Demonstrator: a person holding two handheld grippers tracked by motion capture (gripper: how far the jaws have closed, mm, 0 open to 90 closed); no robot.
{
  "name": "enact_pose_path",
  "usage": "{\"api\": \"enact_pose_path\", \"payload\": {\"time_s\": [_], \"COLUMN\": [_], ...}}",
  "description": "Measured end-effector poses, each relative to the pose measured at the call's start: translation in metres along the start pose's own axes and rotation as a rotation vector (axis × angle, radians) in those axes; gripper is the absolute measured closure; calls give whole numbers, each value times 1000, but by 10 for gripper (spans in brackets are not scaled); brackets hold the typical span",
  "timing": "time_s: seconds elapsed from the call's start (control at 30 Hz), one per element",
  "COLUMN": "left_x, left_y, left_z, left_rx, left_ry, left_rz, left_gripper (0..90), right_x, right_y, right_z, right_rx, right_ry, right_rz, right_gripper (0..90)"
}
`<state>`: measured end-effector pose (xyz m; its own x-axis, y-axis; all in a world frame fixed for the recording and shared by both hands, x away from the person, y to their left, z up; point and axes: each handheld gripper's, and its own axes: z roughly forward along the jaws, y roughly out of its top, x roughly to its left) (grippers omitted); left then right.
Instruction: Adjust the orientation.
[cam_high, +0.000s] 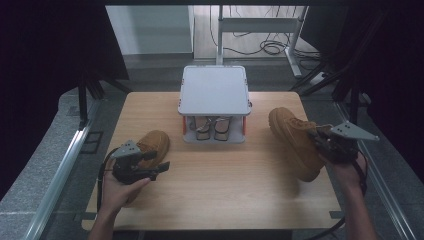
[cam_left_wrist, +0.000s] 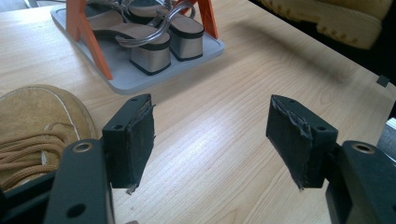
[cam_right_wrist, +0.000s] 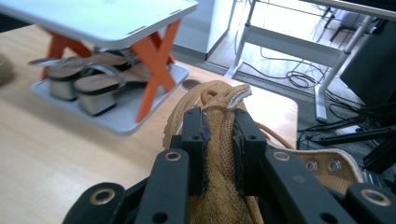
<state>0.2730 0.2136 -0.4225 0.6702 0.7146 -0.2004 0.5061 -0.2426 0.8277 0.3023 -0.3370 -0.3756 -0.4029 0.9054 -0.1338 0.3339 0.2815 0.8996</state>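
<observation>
Right boot lifted; left boot waiting.
The right gripper pinched one tan boot's tongue at the table's right; the left gripper gaped beside the other boot, likely bound for the shoe rack.

The matt suede-like tan boot is showing a rough nap, while the table is looking like smooth, pale wood with visible grain.
</observation>
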Motion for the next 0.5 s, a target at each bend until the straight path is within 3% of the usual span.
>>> {"api": "enact_pose_path", "payload": {"time_s": [0.3,0.37,0.4,0.5], "left_x": [-2,-3,-3,-3], "left_y": [0,0,0,0], "left_z": [3,3,3,3], "left_rx": [7,10,10,8], "left_ry": [-4,-5,-6,-6], "left_rz": [2,6,7,6], "left_gripper": [330,330,330,330], "right_x": [41,52,59,76], "right_y": [-30,-39,-45,-52], "right_z": [-25,-22,-21,-21], "right_rx": [-10,16,19,24], "right_ry": [54,75,115,94], "right_rz": [-59,-86,-96,-190], "right_gripper": [774,772,771,768]}}
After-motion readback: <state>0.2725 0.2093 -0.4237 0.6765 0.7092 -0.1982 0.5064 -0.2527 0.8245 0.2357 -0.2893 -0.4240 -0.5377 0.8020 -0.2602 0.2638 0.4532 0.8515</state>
